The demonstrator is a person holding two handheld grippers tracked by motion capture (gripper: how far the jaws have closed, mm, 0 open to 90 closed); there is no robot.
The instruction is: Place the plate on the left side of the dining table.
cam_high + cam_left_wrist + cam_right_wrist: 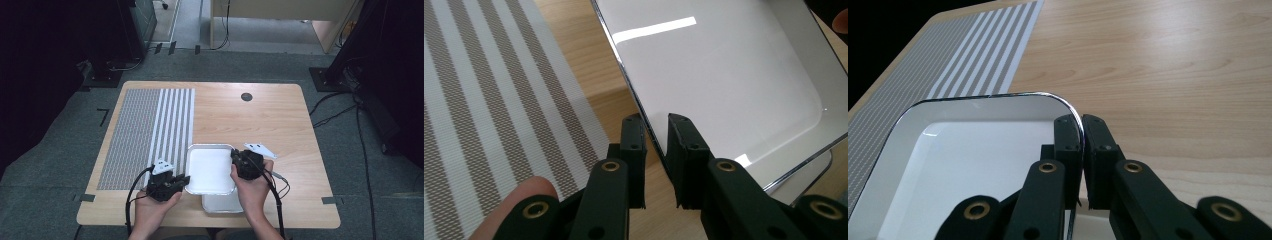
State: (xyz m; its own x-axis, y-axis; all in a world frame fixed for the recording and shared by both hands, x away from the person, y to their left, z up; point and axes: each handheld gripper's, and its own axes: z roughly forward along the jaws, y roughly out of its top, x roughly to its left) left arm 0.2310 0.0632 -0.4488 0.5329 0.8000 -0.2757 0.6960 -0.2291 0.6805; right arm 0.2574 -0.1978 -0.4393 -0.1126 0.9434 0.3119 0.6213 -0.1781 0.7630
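A white rectangular tray point(210, 170) with a shiny rim lies at the table's front centre. It partly overlaps a second tray point(221, 204) below it. My left gripper point(186, 178) is at the upper tray's left edge. In the left gripper view its jaws point(656, 127) straddle the tray's point(724, 85) rim, with a gap left between them. My right gripper point(233, 156) is at the tray's far right corner. In the right gripper view it point(1082, 125) is shut on the rim of the tray point(973, 160).
A grey and white striped mat point(145, 135) covers the left part of the wooden table point(260, 120), close to the tray's left side. A dark round grommet point(246, 97) sits near the far edge. The lower tray's corner point(819, 167) pokes out beneath the upper one.
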